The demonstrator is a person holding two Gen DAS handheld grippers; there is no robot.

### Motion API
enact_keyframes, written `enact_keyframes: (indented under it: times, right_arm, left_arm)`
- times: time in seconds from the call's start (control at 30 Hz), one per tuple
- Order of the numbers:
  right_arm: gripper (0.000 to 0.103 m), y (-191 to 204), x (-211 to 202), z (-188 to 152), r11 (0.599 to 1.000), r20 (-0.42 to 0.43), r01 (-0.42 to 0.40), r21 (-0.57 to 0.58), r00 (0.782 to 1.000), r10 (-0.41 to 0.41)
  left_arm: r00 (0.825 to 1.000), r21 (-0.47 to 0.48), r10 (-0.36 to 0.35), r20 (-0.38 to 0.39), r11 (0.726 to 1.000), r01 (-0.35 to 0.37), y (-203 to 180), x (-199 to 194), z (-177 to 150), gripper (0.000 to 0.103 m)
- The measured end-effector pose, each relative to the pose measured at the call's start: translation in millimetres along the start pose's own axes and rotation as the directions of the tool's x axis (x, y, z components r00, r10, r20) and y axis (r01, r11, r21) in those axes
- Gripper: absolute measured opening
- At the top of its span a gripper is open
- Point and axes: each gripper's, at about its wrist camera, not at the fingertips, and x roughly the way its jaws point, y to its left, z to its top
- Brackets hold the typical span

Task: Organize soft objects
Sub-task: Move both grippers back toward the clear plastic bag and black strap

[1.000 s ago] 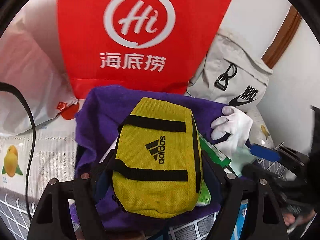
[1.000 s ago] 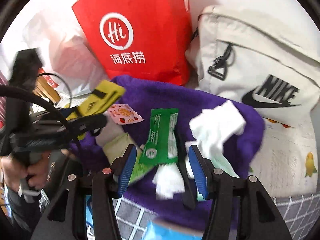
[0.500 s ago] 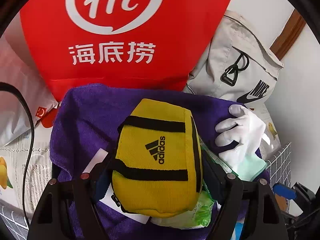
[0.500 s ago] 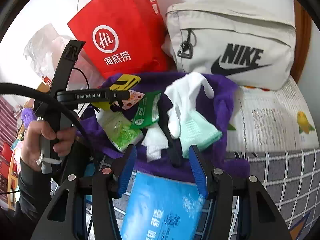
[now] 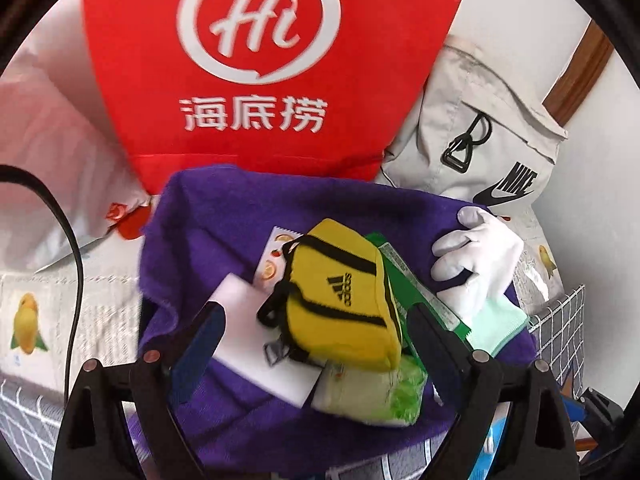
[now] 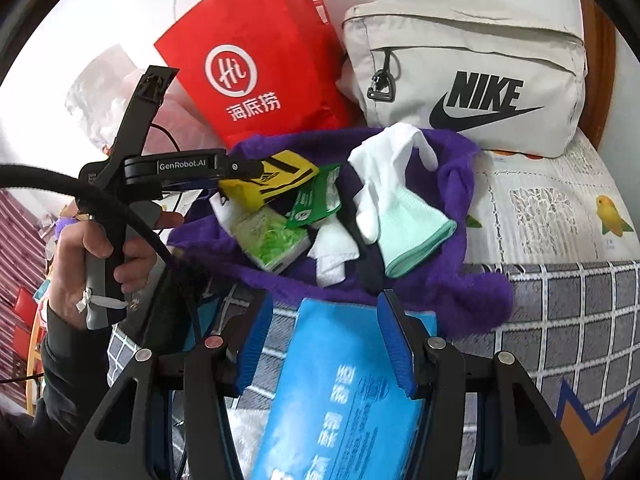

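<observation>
Since a second ago the yellow pouch (image 5: 340, 292) has left the grip of the left gripper (image 5: 316, 332): then it filled the space between the pads, now it lies tilted on the pile on the purple towel (image 5: 248, 216), and the jaws are opening, spread wide of it with neither pad touching. The right wrist view has pulled back from the pile, so a blue packet (image 6: 348, 392) now fills its foreground.

Under the pouch lie a white card (image 5: 256, 344), a pale green tissue pack (image 5: 380, 396) and a green sachet (image 5: 416, 292), each partly covered by it. A small fruit-printed sachet (image 5: 272, 256) shows only as a corner behind the pouch. The white glove (image 5: 480, 264) with a mint cuff lies at the towel's right edge; part of the cuff is hidden by the gripper's finger.

The right gripper (image 6: 324, 344) stands half spread above the blue packet; whether its pads touch the packet cannot be told, and the packet's lower end is cut off by the frame. In this view a hand (image 6: 92, 248) holds the left gripper's handle, whose fingertips are hidden behind the pouch.

Behind the towel stand a red bag (image 5: 280, 60) and a grey Nike bag (image 6: 468, 80), the red one's top cut off in the left view.
</observation>
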Motion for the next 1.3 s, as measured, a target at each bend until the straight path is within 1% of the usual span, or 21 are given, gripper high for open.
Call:
enact_keyframes:
  times: [0.17,0.27,0.53,0.67,0.73,0.8,0.9,1.07,1.2,1.3]
  right_arm:
    - [0.054,12,-18,-17,1.0,0.01,-0.007,-0.006,1.0,0.007]
    - [0.054,22,-27,-29,1.0,0.009,-0.006,-0.015,1.0,0.006]
    - [0.055,59,-49,-74,0.997,-0.007,-0.055,-0.06,0.999,0.054]
    - [0.056,77,-54,-102,0.995,-0.021,-0.029,-0.096,0.999,0.027]
    - [0.064,84,-54,-114,0.993,-0.024,-0.005,-0.119,1.0,0.002]
    - [0.067,92,-54,-130,0.991,-0.023,0.007,-0.132,1.0,-0.01]
    - [0.067,96,-48,-146,0.992,-0.051,-0.006,-0.128,0.999,-0.001]
    - [0.067,97,-36,-167,0.991,-0.076,0.046,-0.129,0.996,-0.056]
    - [0.067,94,-35,-173,0.992,-0.073,0.057,-0.108,0.995,-0.065]
    - [0.067,95,-36,-176,0.992,-0.073,0.071,-0.108,0.994,-0.079]
  left_arm:
    - [0.999,0.001,0.024,0.027,1.0,-0.024,5,-31,-19,0.092]
    - [0.999,-0.009,0.015,0.044,1.0,-0.015,9,-51,-34,0.092]
    - [0.997,0.015,0.015,0.08,1.0,-0.016,0,-97,-87,0.092]
    - [0.996,0.003,0.013,0.09,1.0,-0.013,-2,-110,-116,0.092]
    - [0.996,-0.008,0.007,0.092,1.0,-0.006,-2,-114,-131,0.092]
    - [0.996,-0.013,-0.003,0.092,1.0,0.004,-2,-118,-147,0.092]
    - [0.995,-0.021,-0.009,0.1,1.0,0.011,-1,-125,-169,0.092]
    - [0.993,-0.021,0.016,0.118,1.0,-0.014,-3,-135,-200,0.092]
    - [0.991,-0.036,0.012,0.134,0.999,-0.008,-3,-146,-221,0.092]
    - [0.987,-0.039,0.006,0.163,0.999,0.0,-5,-159,-236,0.092]
